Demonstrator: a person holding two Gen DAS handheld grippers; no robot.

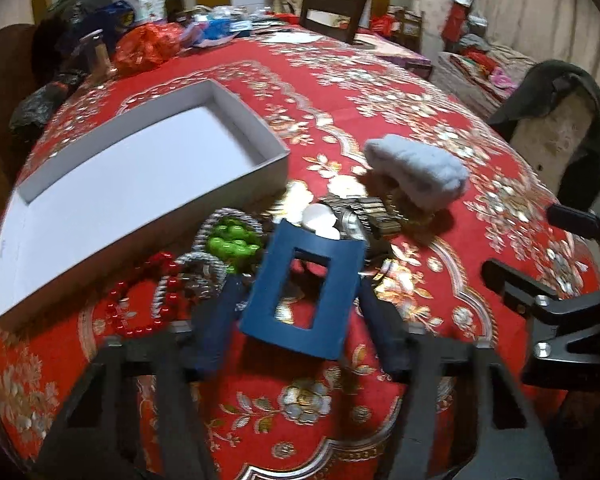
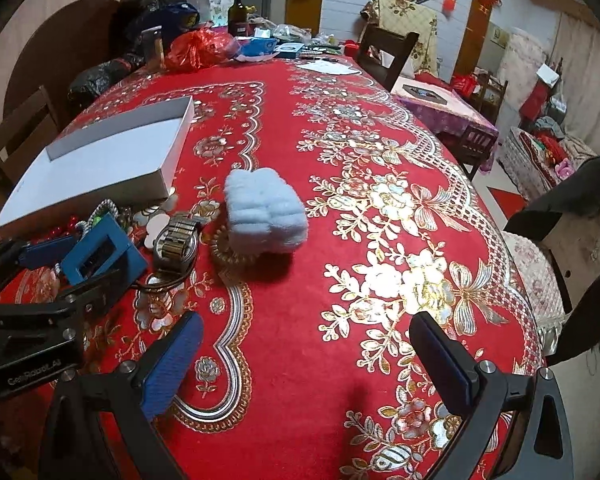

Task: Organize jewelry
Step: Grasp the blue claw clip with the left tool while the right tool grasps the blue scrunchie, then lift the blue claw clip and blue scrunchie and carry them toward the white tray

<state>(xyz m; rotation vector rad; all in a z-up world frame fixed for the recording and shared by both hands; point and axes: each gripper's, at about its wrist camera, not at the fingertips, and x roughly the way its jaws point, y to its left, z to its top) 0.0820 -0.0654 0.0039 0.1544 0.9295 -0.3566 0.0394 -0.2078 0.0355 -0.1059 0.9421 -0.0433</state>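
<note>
My left gripper (image 1: 300, 292) is shut on a blue rectangular hair claw clip (image 1: 302, 294), held just above the red tablecloth; it also shows in the right wrist view (image 2: 100, 254). Behind it lies a jewelry pile: red bead bracelet (image 1: 140, 304), silver chains (image 1: 204, 264), green beads (image 1: 232, 238), white discs (image 1: 320, 220), a metal-band watch (image 2: 178, 240). A pale blue fluffy scrunchie (image 2: 264, 214) lies to the right of the pile. An open white box (image 1: 112, 184) sits to the left. My right gripper (image 2: 308, 356) is open and empty over bare cloth.
The red floral table (image 2: 340, 280) carries bags, a bottle (image 2: 238, 10) and clutter along its far edge. Wooden chairs (image 2: 388, 52) stand around it. My right gripper's body (image 1: 560, 312) is close on the right in the left wrist view.
</note>
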